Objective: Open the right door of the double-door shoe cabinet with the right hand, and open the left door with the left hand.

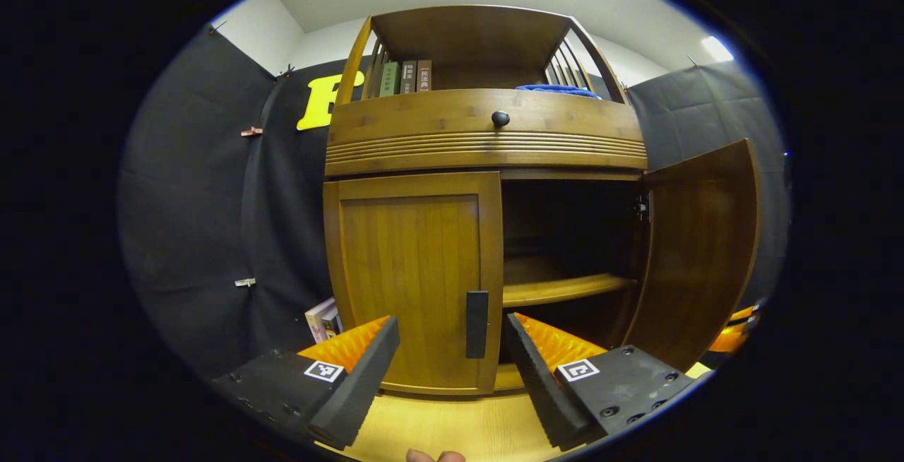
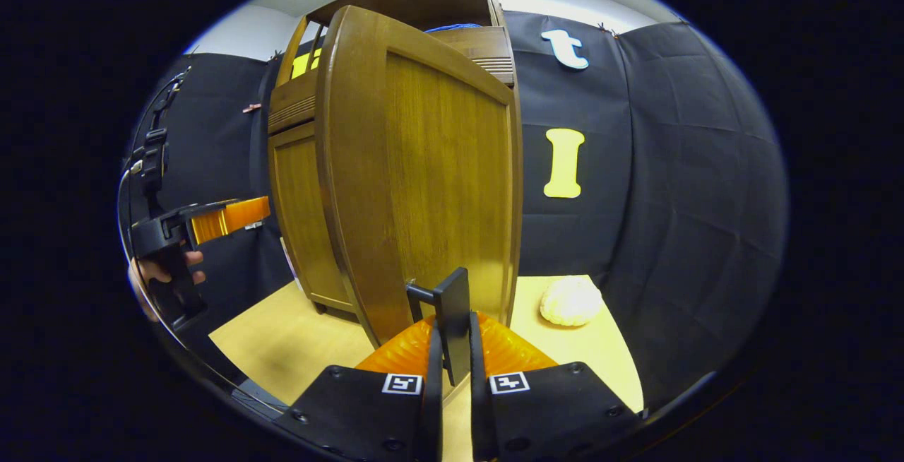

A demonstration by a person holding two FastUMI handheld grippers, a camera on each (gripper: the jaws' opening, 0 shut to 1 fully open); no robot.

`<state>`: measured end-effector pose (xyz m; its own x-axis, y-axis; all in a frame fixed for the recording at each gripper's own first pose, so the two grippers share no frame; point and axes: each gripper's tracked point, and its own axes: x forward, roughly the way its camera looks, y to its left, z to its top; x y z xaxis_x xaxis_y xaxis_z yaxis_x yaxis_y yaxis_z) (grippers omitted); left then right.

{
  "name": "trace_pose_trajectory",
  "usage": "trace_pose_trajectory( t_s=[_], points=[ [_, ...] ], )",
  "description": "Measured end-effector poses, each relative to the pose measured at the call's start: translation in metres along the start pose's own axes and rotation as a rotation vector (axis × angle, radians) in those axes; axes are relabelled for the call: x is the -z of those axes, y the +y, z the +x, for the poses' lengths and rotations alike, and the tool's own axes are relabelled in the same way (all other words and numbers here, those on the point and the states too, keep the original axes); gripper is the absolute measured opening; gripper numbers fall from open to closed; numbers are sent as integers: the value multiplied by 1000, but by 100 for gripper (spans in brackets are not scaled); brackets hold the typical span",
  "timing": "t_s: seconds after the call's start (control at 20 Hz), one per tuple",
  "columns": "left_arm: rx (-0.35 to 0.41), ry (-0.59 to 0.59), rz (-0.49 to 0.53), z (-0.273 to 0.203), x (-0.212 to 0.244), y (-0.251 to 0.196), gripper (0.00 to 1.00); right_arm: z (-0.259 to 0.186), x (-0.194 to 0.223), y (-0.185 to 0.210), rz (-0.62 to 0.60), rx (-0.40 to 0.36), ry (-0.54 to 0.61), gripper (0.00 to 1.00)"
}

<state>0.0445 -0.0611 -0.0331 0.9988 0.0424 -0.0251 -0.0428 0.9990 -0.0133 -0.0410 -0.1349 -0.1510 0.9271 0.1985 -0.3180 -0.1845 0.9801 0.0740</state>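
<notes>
The right gripper (image 2: 455, 377) has its fingers pinching the handle (image 2: 452, 321) of the open right door (image 2: 424, 179). The left gripper (image 1: 452, 370) hovers with fingers spread before the closed left door (image 1: 413, 278) and its handle (image 1: 477, 324).

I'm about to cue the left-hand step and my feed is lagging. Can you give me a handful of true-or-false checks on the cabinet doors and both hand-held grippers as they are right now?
1. The right door stands swung open. True.
2. The left door is open too. False: it sits shut against the cabinet.
3. The right hand-held gripper is closed on the right door's handle. True: both fingers press on it.
4. The left hand-held gripper already grips the left door's handle. False: its fingers are spread apart, short of the handle.
5. A round knob sits on the drawer front above the doors. True.
</notes>
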Motion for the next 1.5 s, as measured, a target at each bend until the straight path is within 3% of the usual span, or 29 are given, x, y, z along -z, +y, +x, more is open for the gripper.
trace_pose_trajectory(
  t_s=[0.35,0.55,0.95,1.25,1.35,1.5],
  points=[
    [-14,18,-11,-1,5,-4,93,-6,-2,-43,-12,88,-31,20],
    [-11,29,-11,11,8,-8,93,-14,-6,-68,-7,148,-52,15],
    [-3,52,-17,34,18,-27,93,-25,-8,-89,29,157,-42,17],
    [13,63,-15,54,29,-38,94,-66,-36,-115,-9,286,-137,20],
    [3,68,-17,67,34,-37,93,-78,-52,-128,-25,368,-191,47],
    [-13,75,-1,89,43,-33,93,-102,-76,-112,-22,363,-265,87]
  ],
)
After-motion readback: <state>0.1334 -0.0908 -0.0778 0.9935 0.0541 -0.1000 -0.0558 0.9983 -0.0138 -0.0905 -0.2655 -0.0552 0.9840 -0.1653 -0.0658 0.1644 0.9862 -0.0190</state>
